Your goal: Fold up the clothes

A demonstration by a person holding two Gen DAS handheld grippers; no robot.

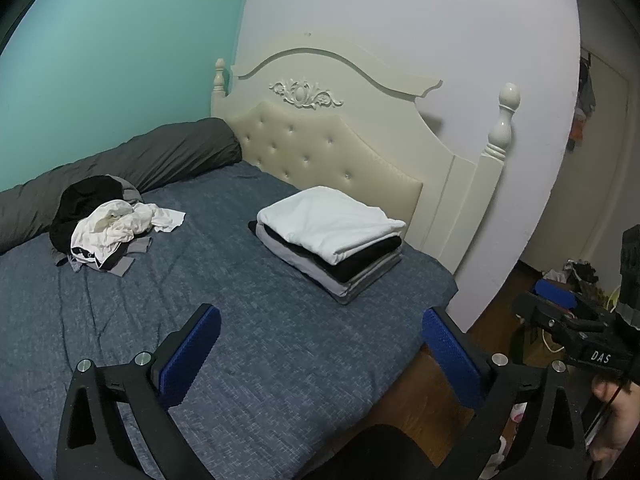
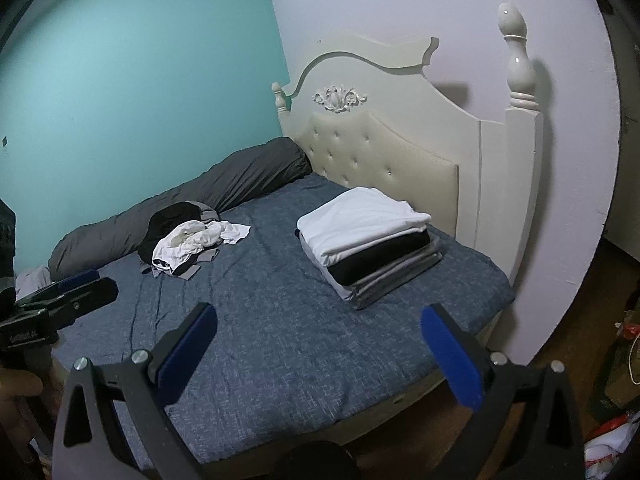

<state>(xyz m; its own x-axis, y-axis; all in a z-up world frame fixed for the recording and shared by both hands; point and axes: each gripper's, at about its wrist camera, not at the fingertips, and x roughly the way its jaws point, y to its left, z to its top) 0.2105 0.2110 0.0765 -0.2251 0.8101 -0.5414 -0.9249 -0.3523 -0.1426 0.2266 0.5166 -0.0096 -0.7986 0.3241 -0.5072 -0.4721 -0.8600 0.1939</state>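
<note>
Bed (image 1: 280, 344) with blue cover fills both views. Gray bolster (image 1: 132, 160) along the teal wall. Folded stack (image 1: 332, 240), white piece on top, sits near the headboard (image 1: 320, 136). Unfolded heap (image 1: 104, 228) of black and white clothes lies beside the bolster. My left gripper (image 1: 320, 344) and right gripper (image 2: 320, 344): both spread wide, nothing in them, above the bed.

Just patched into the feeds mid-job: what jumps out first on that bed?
A neat stack of folded clothes, white piece on top, sits on the blue bedspread near the cream headboard. Across the bed, by the rolled grey duvet, lies a crumpled heap of unfolded clothes, white over black. Both the left gripper and the right gripper hover open and empty.
</note>
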